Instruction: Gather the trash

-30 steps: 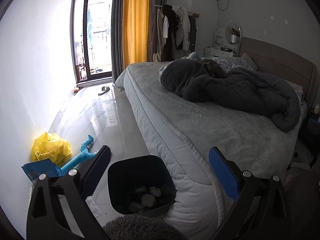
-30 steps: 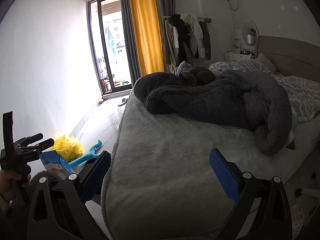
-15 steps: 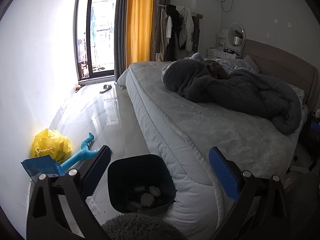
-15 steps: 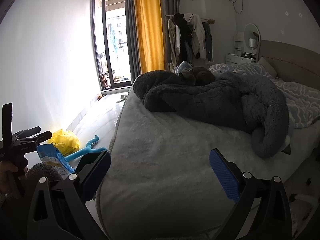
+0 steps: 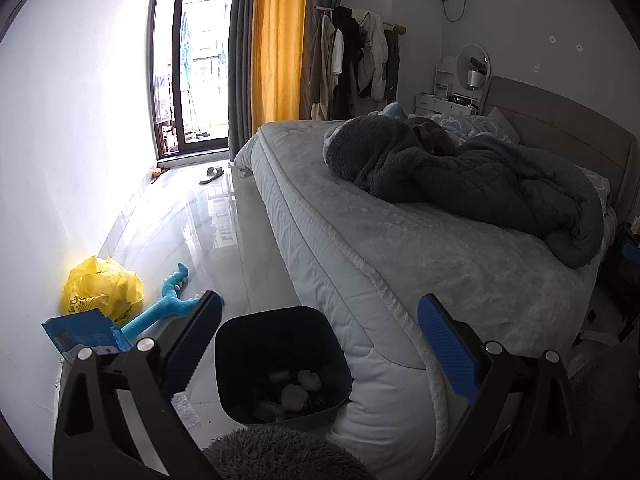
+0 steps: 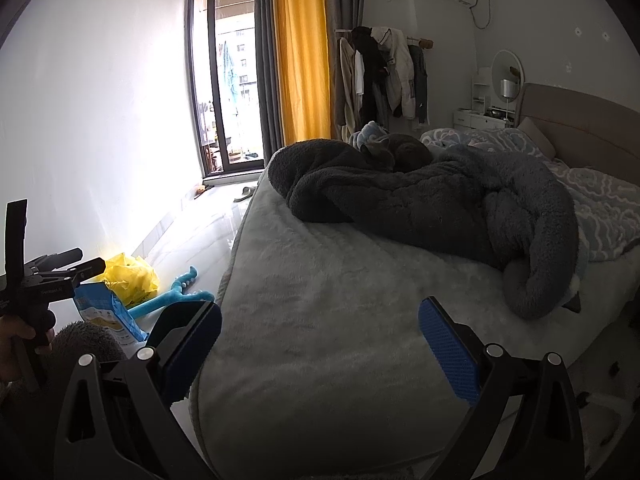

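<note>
A dark trash bin [image 5: 256, 328] stands on the floor against the bed's corner, with several crumpled scraps [image 5: 294, 394] inside. My left gripper [image 5: 320, 344] is open and empty, held above the bin. On the floor by the left wall lie a yellow plastic bag [image 5: 102, 286], a blue snack packet [image 5: 82, 334] and a blue plush toy [image 5: 164, 306]. My right gripper [image 6: 320, 344] is open and empty over the bed's foot. The bag [image 6: 130, 278], packet [image 6: 106, 314] and toy [image 6: 176, 294] also show in the right wrist view.
A bed [image 5: 420, 248] with a dark grey blanket [image 5: 480, 176] fills the right. A cat [image 6: 394, 152] lies on the blanket. A slipper [image 5: 212, 175] lies near the balcony door. A grey furry sleeve [image 5: 280, 456] is below the left gripper. Glossy floor runs along the wall.
Both views have shifted slightly, bringing the window and curtain more to the centre. Both grippers stay open and empty. Bin and floor items have not moved.
</note>
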Motion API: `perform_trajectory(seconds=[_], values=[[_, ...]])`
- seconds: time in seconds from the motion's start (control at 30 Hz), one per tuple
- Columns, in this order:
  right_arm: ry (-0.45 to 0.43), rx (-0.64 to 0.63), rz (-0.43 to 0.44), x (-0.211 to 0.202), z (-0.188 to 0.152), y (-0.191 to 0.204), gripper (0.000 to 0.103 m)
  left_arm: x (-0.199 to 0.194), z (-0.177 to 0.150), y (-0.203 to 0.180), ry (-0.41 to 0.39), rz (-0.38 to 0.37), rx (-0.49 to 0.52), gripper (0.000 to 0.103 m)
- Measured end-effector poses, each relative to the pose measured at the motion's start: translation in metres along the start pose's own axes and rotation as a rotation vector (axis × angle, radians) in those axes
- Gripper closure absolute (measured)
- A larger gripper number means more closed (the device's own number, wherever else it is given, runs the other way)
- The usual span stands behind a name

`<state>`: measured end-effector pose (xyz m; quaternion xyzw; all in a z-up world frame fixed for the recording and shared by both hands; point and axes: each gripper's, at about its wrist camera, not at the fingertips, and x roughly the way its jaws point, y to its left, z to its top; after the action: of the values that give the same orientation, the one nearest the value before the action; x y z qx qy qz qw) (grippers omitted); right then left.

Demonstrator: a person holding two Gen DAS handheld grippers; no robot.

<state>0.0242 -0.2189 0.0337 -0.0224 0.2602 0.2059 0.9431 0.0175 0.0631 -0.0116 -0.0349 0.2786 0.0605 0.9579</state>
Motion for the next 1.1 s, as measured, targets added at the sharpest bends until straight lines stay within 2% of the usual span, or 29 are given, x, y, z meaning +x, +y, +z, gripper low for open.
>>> perform_trajectory(seconds=[1.1], values=[[0.001, 0.001, -0.001, -0.0004, 0.0005, 0.0004, 0.003, 0.0016, -0.0011, 0.0017, 0.003, -0.003, 0.004, 0.003]])
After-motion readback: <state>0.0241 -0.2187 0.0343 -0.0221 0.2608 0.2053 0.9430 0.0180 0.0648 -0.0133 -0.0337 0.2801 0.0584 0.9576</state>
